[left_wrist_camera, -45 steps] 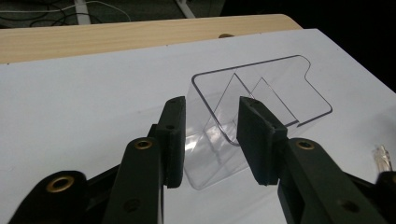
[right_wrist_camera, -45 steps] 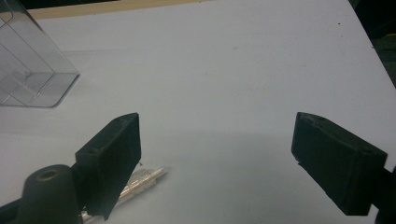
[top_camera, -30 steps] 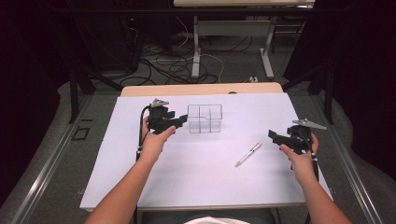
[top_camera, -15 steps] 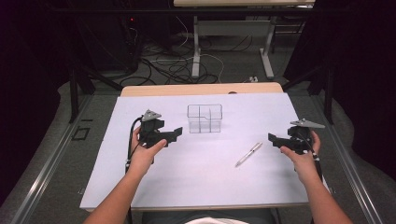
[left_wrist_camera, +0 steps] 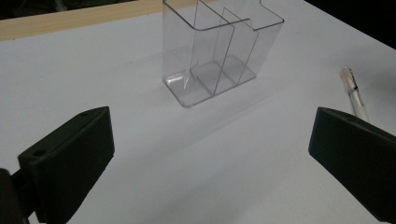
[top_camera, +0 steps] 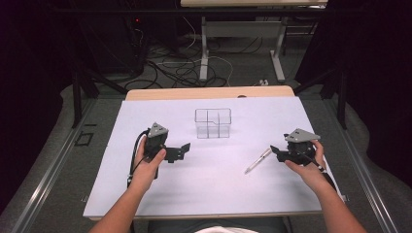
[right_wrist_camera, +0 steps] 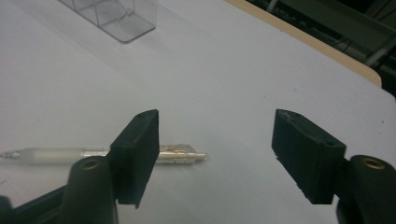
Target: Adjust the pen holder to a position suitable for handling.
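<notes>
- Here, the right gripper [top_camera: 278, 151], jaws apart, hovers beside a pen [top_camera: 258, 160] near a clear organizer [top_camera: 213, 123].
- Likely best: straddle the barrel squarely before closing.
- Left gripper [top_camera: 182, 150] waits, jaws wide.

A clear plastic organiser [top_camera: 213, 123] stands upright on the white table [top_camera: 145, 199], around the middle of its width and nearer the far edge than the near one. It is a box with an open top, split by thin clear walls into several compartments [left_wrist_camera: 219, 60], all of them empty. A pen [top_camera: 258, 160] lies flat on the table toward the right edge, well apart from the organiser and nearer the near edge. Its barrel is translucent at one end and silver-metal at the other [right_wrist_camera: 180, 154], and it lies on a slant to the table's edges
</notes>
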Tool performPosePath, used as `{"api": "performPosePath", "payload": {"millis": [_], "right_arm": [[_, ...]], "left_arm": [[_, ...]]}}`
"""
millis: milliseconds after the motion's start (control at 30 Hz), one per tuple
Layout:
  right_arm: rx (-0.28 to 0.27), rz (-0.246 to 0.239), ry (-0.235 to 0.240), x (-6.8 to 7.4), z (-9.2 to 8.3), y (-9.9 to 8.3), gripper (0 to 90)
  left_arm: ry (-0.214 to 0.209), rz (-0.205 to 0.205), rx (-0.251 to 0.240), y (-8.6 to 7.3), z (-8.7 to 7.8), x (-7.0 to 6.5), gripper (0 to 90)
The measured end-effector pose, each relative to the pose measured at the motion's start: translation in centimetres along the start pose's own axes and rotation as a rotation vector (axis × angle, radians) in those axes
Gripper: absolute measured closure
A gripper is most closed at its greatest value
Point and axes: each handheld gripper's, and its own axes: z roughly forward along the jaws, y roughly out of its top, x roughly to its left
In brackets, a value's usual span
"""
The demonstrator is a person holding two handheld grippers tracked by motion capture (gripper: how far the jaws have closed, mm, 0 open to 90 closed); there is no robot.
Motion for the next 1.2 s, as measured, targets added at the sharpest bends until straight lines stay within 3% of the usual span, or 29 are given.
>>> {"api": "performPosePath", "payload": {"millis": [67, 200, 333, 367, 400, 533, 733, 867, 1033, 1200], "right_arm": [[0.007, -0.06, -0.014, 0.5, 0.1, 0.3, 35.4], [0.033, -0.134, -0.026, 1.1, 0.2, 0.8, 38.4], [0.033, -0.221, 0.01, 1.7, 0.5, 1.1, 38.6], [0.033, -0.221, 0.01, 1.7, 0.5, 1.1, 38.6], [0.034, -0.267, 0.003, 2.0, 0.8, 1.2, 38.6], [0.046, -0.339, -0.013, 2.8, 1.2, 1.3, 37.6], [0.054, -0.302, 0.042, 3.2, 1.7, 0.8, 40.5], [0.051, -0.341, 0.054, 3.5, 1.7, 0.6, 44.8], [0.072, -0.499, 0.109, 4.3, 1.9, 0.9, 48.1], [0.096, -0.59, 0.142, 4.6, 2.0, 2.0, 45.4]], "left_arm": [[-0.006, 0.009, 0.0, -0.4, -0.1, 0.0, 0.1], [0.004, 0.036, 0.008, -1.0, -0.3, 0.3, 0.1], [0.02, 0.036, 0.001, -1.2, -0.3, 0.8, 0.1], [0.023, 0.038, -0.002, -1.3, -0.3, 0.8, 0.1], [0.026, 0.043, 0.004, -1.3, -0.3, 0.9, 0.1], [0.022, 0.051, 0.013, -1.5, 0.1, 1.0, 0.1], [0.019, 0.05, 0.01, -1.6, 0.4, 0.9, 0.1], [0.016, 0.044, 0.015, -1.6, 0.4, 0.9, 0.1], [0.025, 0.034, 0.012, -1.7, 0.4, 1.0, 0.1], [0.023, 0.035, 0.013, -1.7, 0.4, 1.1, 0.1]]}}
